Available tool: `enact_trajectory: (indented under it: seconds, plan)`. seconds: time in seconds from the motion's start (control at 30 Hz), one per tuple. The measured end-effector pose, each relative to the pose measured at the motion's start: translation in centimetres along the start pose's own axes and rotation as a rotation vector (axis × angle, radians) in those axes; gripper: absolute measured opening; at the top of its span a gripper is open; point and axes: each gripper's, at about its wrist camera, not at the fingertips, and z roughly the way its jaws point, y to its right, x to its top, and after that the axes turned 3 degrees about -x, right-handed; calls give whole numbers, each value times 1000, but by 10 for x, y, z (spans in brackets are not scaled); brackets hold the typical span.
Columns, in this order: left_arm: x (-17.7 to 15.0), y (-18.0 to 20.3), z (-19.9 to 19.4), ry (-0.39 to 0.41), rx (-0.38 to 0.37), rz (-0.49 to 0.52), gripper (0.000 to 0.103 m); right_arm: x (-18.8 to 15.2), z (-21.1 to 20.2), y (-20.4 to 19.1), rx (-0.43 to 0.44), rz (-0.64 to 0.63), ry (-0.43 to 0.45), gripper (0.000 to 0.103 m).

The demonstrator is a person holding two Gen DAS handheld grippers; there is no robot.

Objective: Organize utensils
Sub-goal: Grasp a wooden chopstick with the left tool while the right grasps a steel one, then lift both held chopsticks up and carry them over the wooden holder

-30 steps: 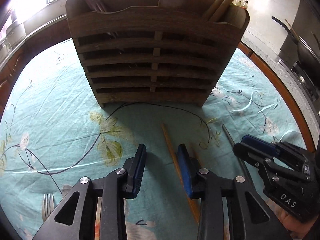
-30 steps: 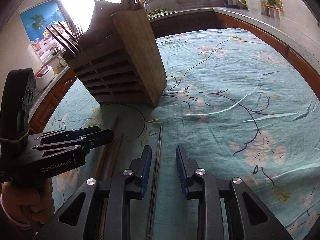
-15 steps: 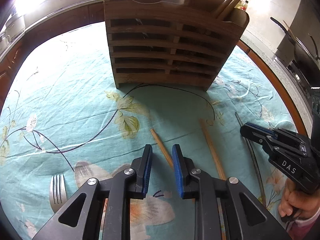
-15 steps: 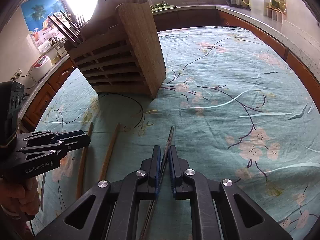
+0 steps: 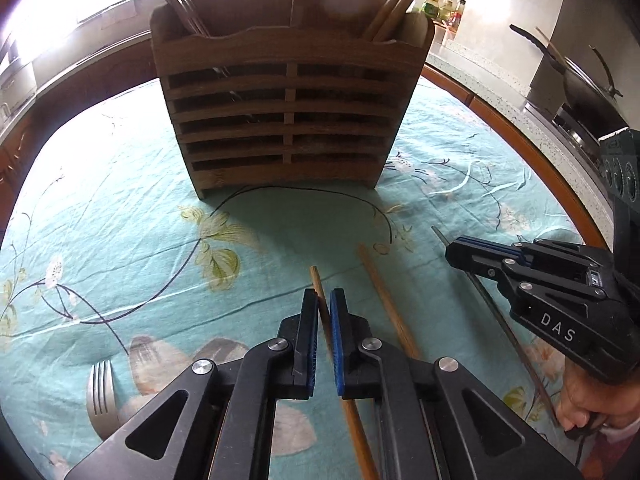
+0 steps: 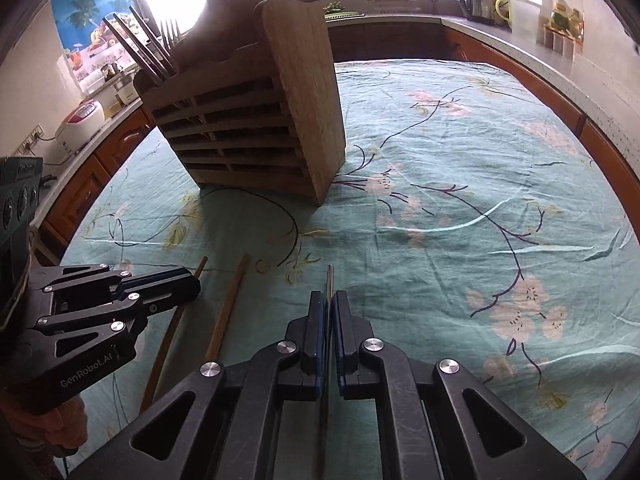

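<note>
Wooden chopstick (image 5: 320, 292) and metal chopstick (image 6: 329, 280) were each pinched on the desk (image 6: 440, 184).
Left gripper (image 5: 323, 300) and right gripper (image 6: 328, 300) had just closed on them; next likely lifting toward the slatted holder (image 5: 288, 112).

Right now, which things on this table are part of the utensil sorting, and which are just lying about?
In the job:
- wooden chopstick, in the shut left gripper
- second wooden chopstick, loose
- metal chopstick, in the shut right gripper
- fork
- wooden holder

Lying about:
- wok
- kettle
- floral cloth
</note>
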Motion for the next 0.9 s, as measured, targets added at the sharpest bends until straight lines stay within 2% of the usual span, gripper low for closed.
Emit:
enact_trajectory:
  seconds: [0.13, 0.33, 0.53, 0.9]
  plan:
    - [-4, -3, -34, 66, -26, -29, 4, 1, -26, -2, 40, 27, 55, 4]
    - [-14, -9, -99, 207, -73, -67, 3, 6, -78, -11, 77, 19, 167, 4]
    - [-36, -9, -161, 325, -101, -73, 3, 9, -127, -18, 103, 12, 279, 4]
    - [-69, -25, -229, 447, -146, -89, 3, 23, -181, -35, 119, -23, 427, 4]
